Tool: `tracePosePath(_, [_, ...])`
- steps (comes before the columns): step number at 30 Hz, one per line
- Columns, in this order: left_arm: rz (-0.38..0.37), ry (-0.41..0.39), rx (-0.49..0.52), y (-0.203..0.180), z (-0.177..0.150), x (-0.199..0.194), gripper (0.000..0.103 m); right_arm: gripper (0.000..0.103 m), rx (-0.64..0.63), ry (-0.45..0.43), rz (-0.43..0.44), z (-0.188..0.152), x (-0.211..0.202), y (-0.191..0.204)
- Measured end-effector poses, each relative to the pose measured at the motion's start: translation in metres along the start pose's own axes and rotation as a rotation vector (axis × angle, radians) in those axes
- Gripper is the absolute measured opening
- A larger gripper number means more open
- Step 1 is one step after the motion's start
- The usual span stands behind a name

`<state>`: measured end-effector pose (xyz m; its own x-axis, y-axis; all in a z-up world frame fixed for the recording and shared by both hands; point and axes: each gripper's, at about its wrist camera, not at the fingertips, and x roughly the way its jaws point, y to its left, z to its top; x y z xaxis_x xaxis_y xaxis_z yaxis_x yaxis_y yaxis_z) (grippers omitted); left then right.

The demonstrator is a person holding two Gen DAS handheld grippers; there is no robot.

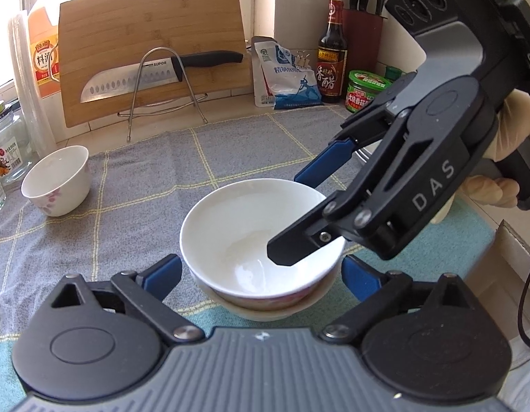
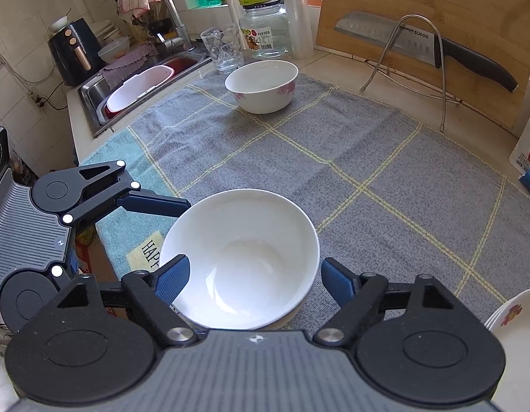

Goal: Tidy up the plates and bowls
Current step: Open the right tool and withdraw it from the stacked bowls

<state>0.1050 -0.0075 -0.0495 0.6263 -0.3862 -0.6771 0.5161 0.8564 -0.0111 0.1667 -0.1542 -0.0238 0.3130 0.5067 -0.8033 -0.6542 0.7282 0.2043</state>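
Note:
A white bowl (image 1: 244, 233) sits nested in another bowl (image 1: 261, 312) on the grey checked cloth (image 1: 145, 185). My left gripper (image 1: 261, 274) is open, its blue pads either side of the stack near the rim. My right gripper (image 1: 285, 219) is open above the same bowl, one finger over its inside, one beyond the far rim. In the right wrist view the bowl (image 2: 241, 257) lies between my open right gripper (image 2: 254, 278) pads, and the left gripper (image 2: 151, 202) shows at the left. A second flowered bowl (image 1: 57, 180) (image 2: 263, 84) stands apart at the far side.
A cutting board (image 1: 151, 44) with a knife (image 1: 155, 75) on a wire rack leans at the back. Bottles, a salt bag (image 1: 285, 75) and jars stand along the wall. A sink (image 2: 138, 82) lies beyond the cloth. Stacked plates (image 2: 515, 316) sit at the right edge.

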Motion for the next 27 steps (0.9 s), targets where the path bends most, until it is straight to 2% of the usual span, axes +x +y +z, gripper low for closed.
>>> tracePosePath(13, [-0.036, -0.025, 0.022, 0.005, -0.005, -0.019, 0.099, 0.100, -0.037, -0.012, -0.036, 0.007, -0.005, 0.009])
tracePosePath(27, [0.005, -0.074, -0.025, 0.039, -0.012, -0.036, 0.099, 0.103, -0.076, -0.034, -0.074, 0.027, -0.002, 0.029])
